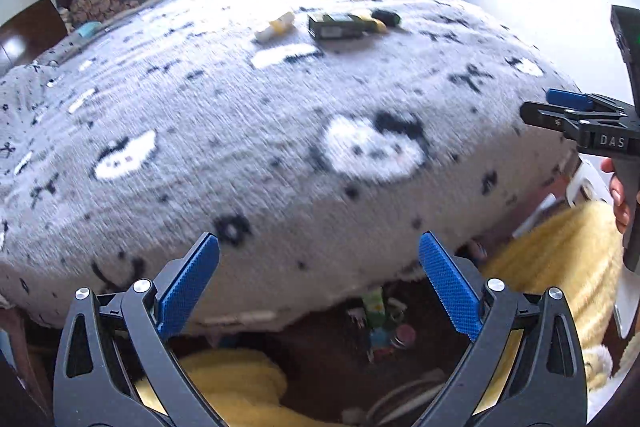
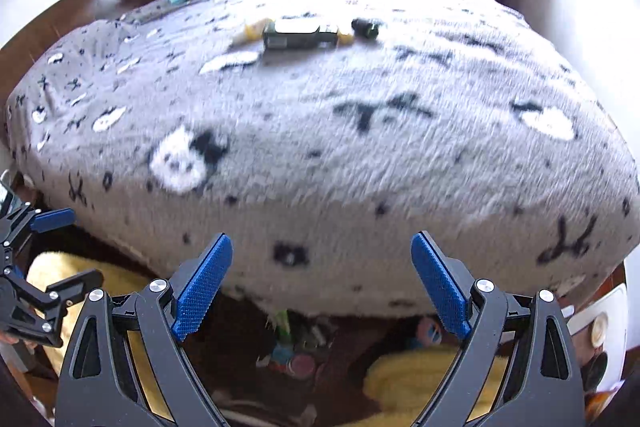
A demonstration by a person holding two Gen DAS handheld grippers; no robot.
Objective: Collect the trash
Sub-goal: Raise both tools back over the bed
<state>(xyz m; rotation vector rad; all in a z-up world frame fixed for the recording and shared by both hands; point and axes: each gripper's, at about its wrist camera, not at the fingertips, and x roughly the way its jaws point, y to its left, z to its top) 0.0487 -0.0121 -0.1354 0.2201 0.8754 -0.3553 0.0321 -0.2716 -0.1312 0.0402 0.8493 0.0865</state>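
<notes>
Fuzzy grey blanket (image 1: 280, 131), boxy green carton (image 1: 336, 25), both grippers (image 1: 319, 281) (image 2: 322, 281) spread w/ nothing between

Grey fuzzy blanket (image 1: 280, 115) with white faces and black marks. Dark green box (image 1: 334, 25) with a yellow bit beside. Yellow and white wrapper (image 1: 276, 26). Blue pads on black left gripper (image 1: 319, 281). Yellow fluffy rug (image 1: 556, 251) below.

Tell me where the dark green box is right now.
The dark green box lies on the grey blanket toward the far side, between a yellow-white wrapper on its left and a small black item on its right.
</notes>
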